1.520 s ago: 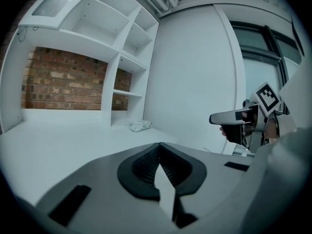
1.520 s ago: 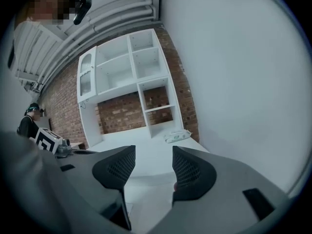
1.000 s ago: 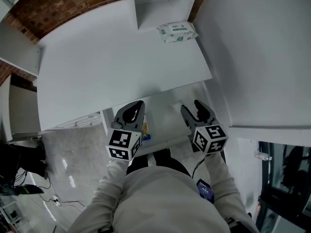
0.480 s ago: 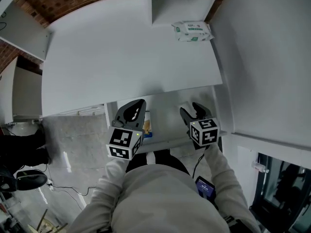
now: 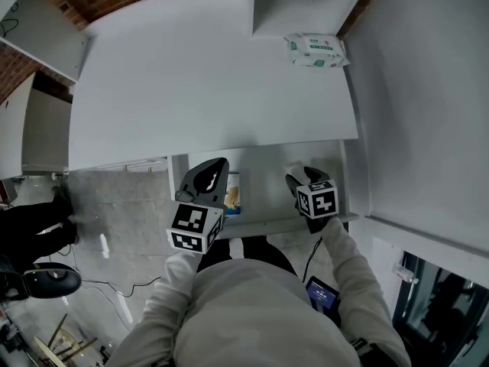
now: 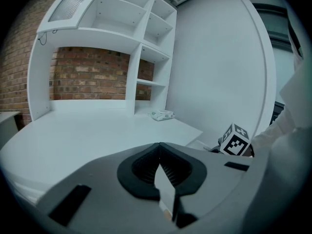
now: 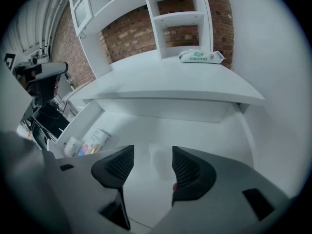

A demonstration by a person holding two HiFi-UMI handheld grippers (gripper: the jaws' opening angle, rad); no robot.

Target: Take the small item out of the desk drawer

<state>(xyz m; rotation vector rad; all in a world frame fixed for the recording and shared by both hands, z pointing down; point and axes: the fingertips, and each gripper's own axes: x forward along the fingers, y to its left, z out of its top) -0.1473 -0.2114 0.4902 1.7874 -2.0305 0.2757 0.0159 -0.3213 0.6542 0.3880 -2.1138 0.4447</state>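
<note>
Left gripper [image 5: 216, 167] half-hides small item [image 5: 233, 195], perhaps packet.

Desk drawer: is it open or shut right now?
Open: the drawer is pulled out from under the desktop, its white floor exposed, with a small packet lying at its left side.

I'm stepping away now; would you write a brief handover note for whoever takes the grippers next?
Left gripper: shut, empty, held by the drawer's left end.
Right gripper: open, empty, over the bare drawer floor.
Packet: lying at the drawer's left side, untouched.
Done: the drawer is open.
Left: probably bring the right gripper across to the packet, grip it and lift it out.
</note>
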